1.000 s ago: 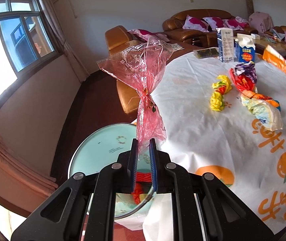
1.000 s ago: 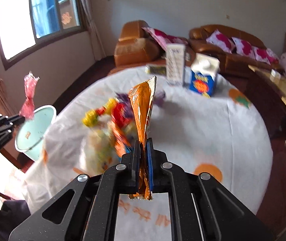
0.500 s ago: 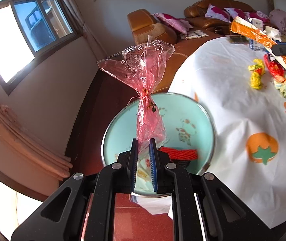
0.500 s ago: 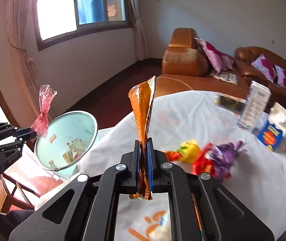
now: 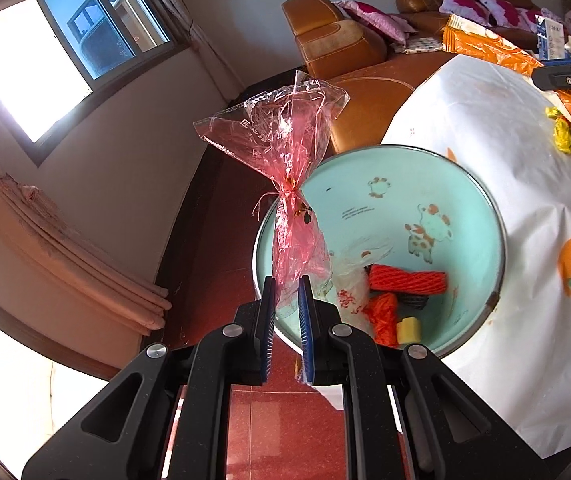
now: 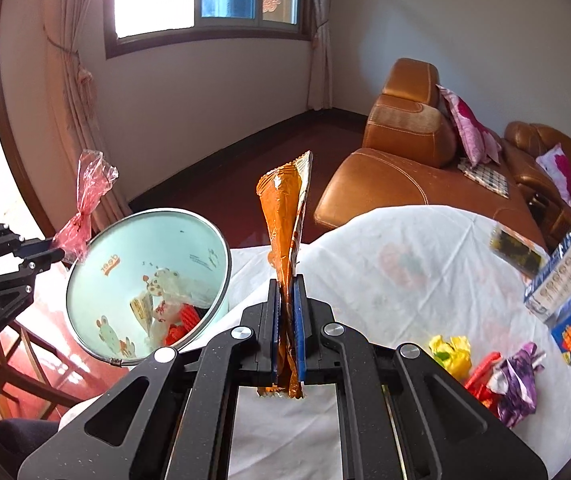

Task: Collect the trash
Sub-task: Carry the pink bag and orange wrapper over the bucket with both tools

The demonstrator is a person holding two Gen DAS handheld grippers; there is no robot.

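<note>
Two pieces of trash are being carried toward a pale green bin (image 5: pixel 385 200) standing just beside a table (image 5: pixel 505 208) draped in a white cloth. The left gripper (image 5: pixel 285 312) is being held with its jaws nearly closed, pinching the lower end of a pink cellophane wrapper (image 5: pixel 285 152), which is being kept upright at the bin's near rim. The right gripper (image 6: pixel 286 320) is likewise being held nearly shut on an orange snack packet (image 6: pixel 283 216), standing upright over the table edge, near the bin but not yet above it. For the drop to go well, each piece should probably be brought fully over the bin's mouth before the jaws are parted, since such light film may drift or cling to a pad. Counted: one bin, already holding a few scraps whose number cannot be told; two pieces being gripped; on the table, a yellow wrapper (image 6: pixel 451 350), a red one (image 6: pixel 481 372), a purple one (image 6: pixel 519 380), and two cartons (image 6: pixel 565 280).
</note>
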